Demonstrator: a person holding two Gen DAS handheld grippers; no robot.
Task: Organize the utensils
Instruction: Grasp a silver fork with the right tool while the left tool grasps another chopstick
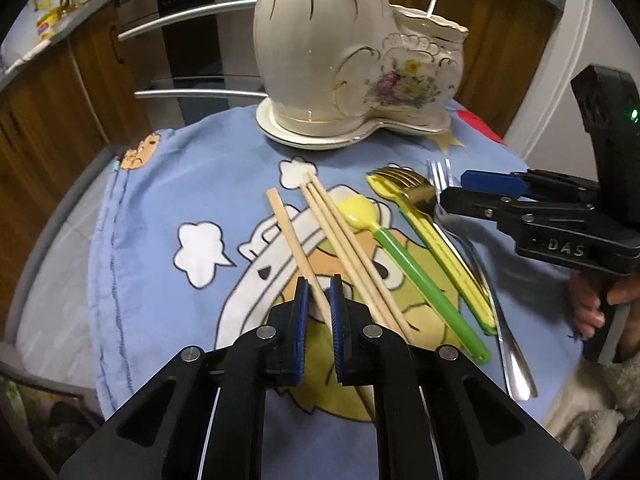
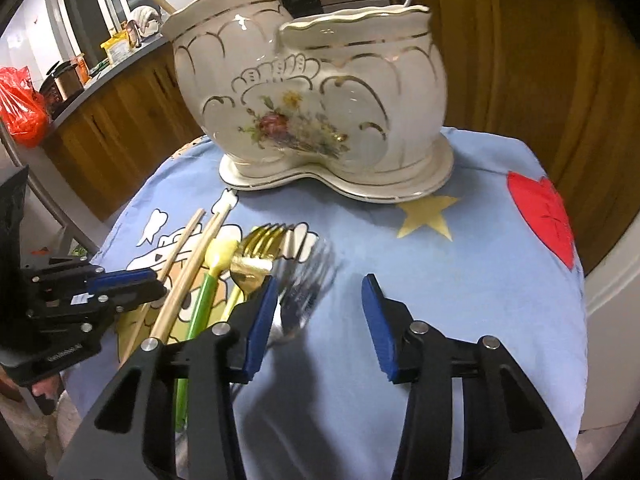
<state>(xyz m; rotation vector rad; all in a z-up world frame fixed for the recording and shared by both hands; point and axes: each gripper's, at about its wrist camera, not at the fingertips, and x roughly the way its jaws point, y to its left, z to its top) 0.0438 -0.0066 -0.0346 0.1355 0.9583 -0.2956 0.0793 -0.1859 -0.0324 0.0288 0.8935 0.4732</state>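
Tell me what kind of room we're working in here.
Most likely a home kitchen. Behind the small table with a blue cartoon-print cloth are brown wooden cabinets, a grey countertop cluttered with packets and jars, and what looks like a built-in oven with silver bar handles.

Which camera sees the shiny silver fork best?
The left wrist view. There the silver fork shows nearly whole, tines to handle end, lying right of the gold fork, partly behind the right gripper. In the right wrist view it is blurred and only its tines show, the rest hidden by the jaws.
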